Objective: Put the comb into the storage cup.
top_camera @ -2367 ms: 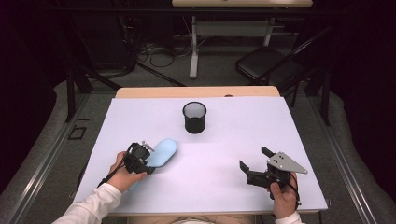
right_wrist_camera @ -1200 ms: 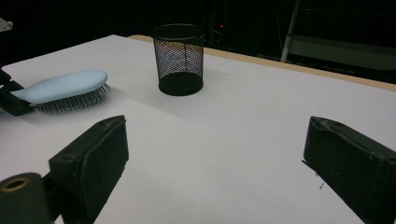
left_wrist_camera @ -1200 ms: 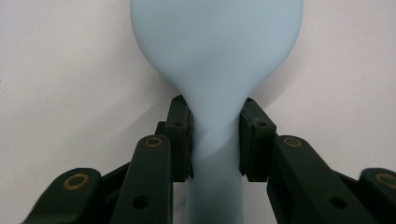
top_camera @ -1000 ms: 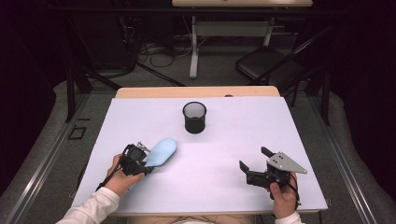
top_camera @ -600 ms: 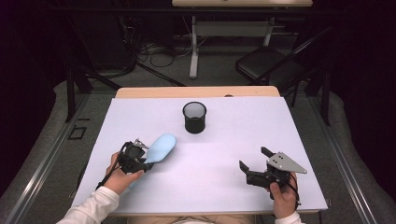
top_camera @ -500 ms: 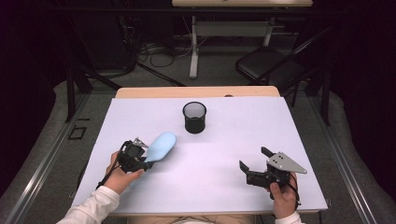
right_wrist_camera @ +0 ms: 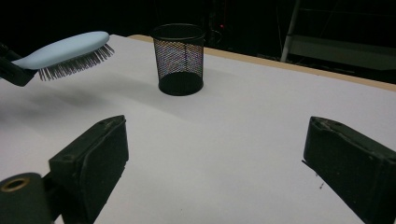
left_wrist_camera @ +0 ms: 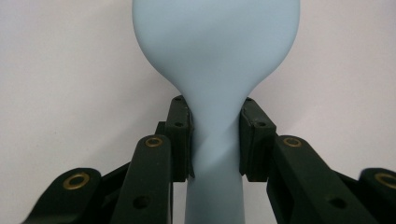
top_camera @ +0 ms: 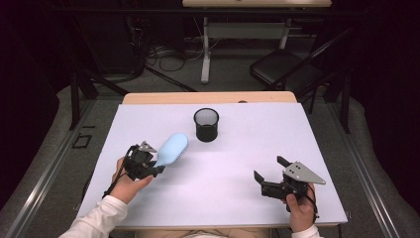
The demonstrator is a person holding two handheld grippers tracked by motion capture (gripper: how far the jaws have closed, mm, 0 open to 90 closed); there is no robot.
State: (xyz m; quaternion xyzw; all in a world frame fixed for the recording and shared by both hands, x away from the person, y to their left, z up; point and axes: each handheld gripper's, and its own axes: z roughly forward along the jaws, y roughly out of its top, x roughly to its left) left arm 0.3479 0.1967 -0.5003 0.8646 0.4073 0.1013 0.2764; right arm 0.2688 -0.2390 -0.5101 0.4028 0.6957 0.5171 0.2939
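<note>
A pale blue hairbrush (top_camera: 172, 148) is held above the white table, bristles facing down. My left gripper (top_camera: 149, 163) is shut on its handle; in the left gripper view both pads clamp the narrow neck of the hairbrush (left_wrist_camera: 215, 60). The right gripper view catches the hairbrush (right_wrist_camera: 65, 53) lifted off the table at the upper left. A black mesh cup (top_camera: 206, 124) stands upright at the table's middle back, also visible as the mesh cup (right_wrist_camera: 179, 58) ahead of my right gripper. My right gripper (top_camera: 270, 169) rests at the front right, open, with nothing between its jaws.
The white table top (top_camera: 237, 163) spreads between the two hands. Beyond the far wooden edge (top_camera: 208, 97) are a dark floor with cables, a white desk leg (top_camera: 204, 54) and a black chair (top_camera: 282, 69).
The left gripper has lifted the hairbrush off the table and shifted it slightly toward the cup. The right gripper has stayed still.
</note>
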